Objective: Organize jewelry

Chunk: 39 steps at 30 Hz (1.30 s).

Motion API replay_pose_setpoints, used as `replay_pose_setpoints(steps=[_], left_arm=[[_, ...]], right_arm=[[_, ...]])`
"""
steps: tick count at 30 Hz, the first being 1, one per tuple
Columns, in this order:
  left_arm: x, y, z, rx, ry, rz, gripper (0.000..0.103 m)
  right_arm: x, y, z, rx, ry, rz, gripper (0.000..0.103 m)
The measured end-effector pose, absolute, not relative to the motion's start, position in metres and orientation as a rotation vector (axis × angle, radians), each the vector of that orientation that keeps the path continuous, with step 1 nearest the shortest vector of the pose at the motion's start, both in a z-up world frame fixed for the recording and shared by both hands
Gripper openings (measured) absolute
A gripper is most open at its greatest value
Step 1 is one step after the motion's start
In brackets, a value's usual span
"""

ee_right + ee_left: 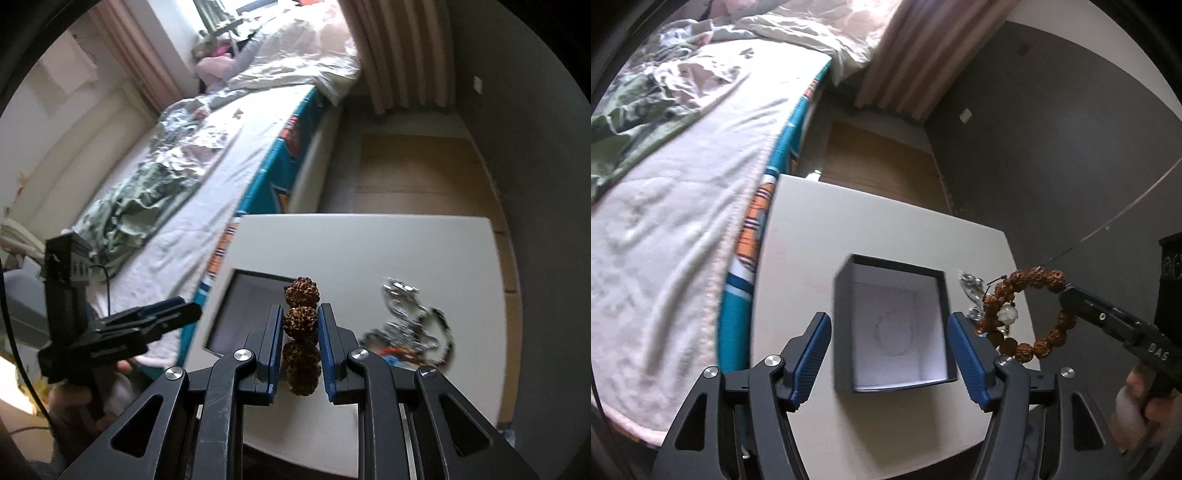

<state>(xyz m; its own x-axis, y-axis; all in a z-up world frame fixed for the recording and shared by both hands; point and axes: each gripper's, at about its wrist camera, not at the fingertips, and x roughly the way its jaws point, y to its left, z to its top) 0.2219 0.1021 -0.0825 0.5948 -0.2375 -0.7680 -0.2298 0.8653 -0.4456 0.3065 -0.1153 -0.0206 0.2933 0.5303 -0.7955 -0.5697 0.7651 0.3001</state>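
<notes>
your right gripper (300, 325) is clamped on a bracelet of knobbly brown seed beads with one white bead (1027, 314), held in the air just right of the open dark grey square box with white lining (892, 325). your left gripper (888, 354) has its jaws apart, flanking that box. the box sits on the white tabletop (798, 258); a blurred heap of silver chain jewellery (406, 321) lies beside it. a bed with white sheet (683, 221) adjoins the table.

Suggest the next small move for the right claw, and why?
Probably carry the brown bead bracelet leftward over the open black box: the right claw grips it in the air beside the box, whose white interior looks empty, and the left claw is open.
</notes>
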Motion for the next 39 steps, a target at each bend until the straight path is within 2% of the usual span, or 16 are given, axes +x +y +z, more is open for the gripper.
replay_pose_setpoints(steps=[6, 7, 8, 9, 10, 11, 12, 23, 39], left_arm=[[0.211, 0.119, -0.076, -0.561, 0.924, 0.034, 0.066], [0.211, 0.121, -0.075, -0.561, 0.922, 0.039, 0.066], [0.21, 0.121, -0.073, -0.561, 0.921, 0.042, 0.066], [0.208, 0.121, -0.072, -0.56, 0.919, 0.043, 0.066], [0.208, 0.12, -0.071, -0.556, 0.919, 0.043, 0.066], [0.208, 0.119, -0.07, -0.552, 0.918, 0.042, 0.066], [0.208, 0.115, -0.068, -0.545, 0.917, 0.035, 0.066], [0.224, 0.061, -0.066, -0.467, 0.932, -0.068, 0.066], [0.294, -0.016, -0.057, -0.27, 1.005, -0.182, 0.066]], right_arm=[[0.307, -0.085, -0.027, 0.053, 1.071, 0.841, 0.02], [0.309, -0.082, -0.031, 0.055, 1.091, 0.836, 0.023], [0.31, -0.081, -0.033, 0.052, 1.104, 0.828, 0.037], [0.31, -0.084, -0.035, 0.045, 1.104, 0.799, 0.045], [0.31, -0.087, -0.036, 0.036, 1.092, 0.776, 0.059], [0.309, -0.094, -0.036, 0.024, 1.078, 0.748, 0.069], [0.308, -0.101, -0.037, 0.022, 1.074, 0.734, 0.071], [0.311, -0.207, -0.053, 0.146, 1.098, 0.541, 0.071], [0.311, -0.286, -0.077, 0.292, 1.101, 0.409, 0.071]])
